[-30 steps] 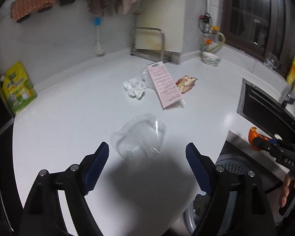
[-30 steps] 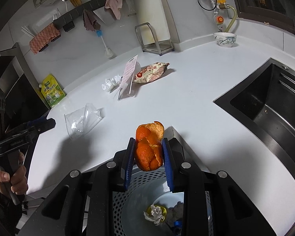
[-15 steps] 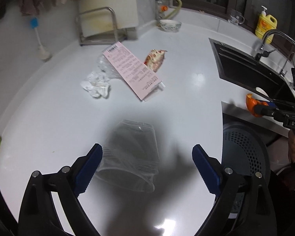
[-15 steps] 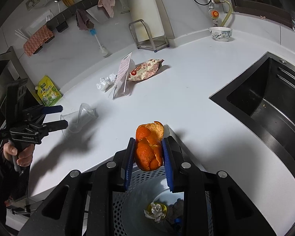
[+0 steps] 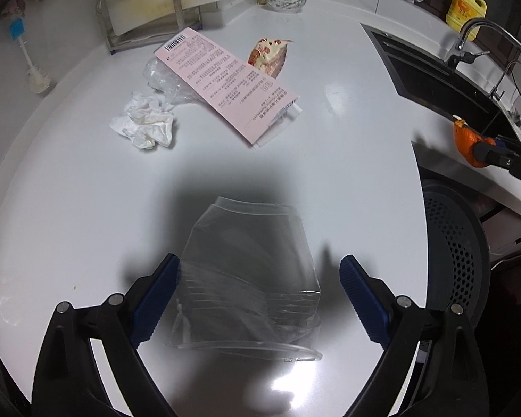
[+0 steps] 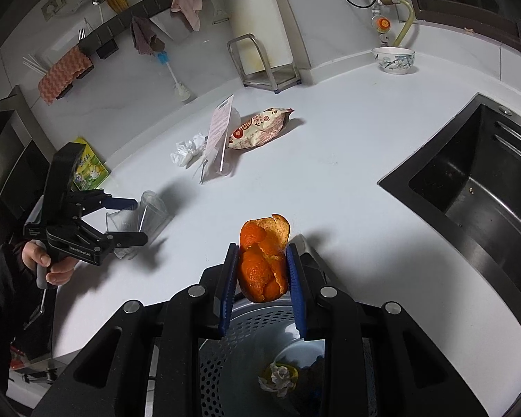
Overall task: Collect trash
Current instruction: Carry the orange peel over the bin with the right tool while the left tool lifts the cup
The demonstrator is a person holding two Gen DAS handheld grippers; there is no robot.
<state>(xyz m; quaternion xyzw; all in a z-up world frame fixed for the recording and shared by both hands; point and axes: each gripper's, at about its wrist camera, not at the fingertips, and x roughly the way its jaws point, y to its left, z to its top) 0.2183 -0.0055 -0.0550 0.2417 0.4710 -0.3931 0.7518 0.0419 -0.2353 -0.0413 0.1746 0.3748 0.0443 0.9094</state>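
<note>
A clear plastic cup (image 5: 250,278) lies on its side on the white counter (image 5: 69,191). My left gripper (image 5: 259,264) points down over it, open wide, one blue finger on each side of the cup and neither touching it. The right wrist view shows the same left gripper (image 6: 139,220) straddling the cup (image 6: 151,208). My right gripper (image 6: 262,248) is shut on an orange peel (image 6: 264,264) above a grey perforated bin (image 6: 246,333) with trash in it. Farther back lie a crumpled tissue (image 5: 146,125), a pink paper slip (image 5: 225,83), a crinkled plastic bag (image 5: 159,76) and a snack wrapper (image 5: 269,55).
A black sink (image 5: 434,80) with a tap (image 5: 476,27) sits at the right. A yellow soap bottle (image 5: 465,7), a bowl (image 5: 284,0) and a metal rack (image 5: 149,10) line the back wall. The bin (image 5: 458,253) stands below the counter's right edge.
My left gripper has come closer and lower, tilted down over the cup, and its jaws have widened; the cup now lies between the fingers. The right gripper and peel have stayed still.
</note>
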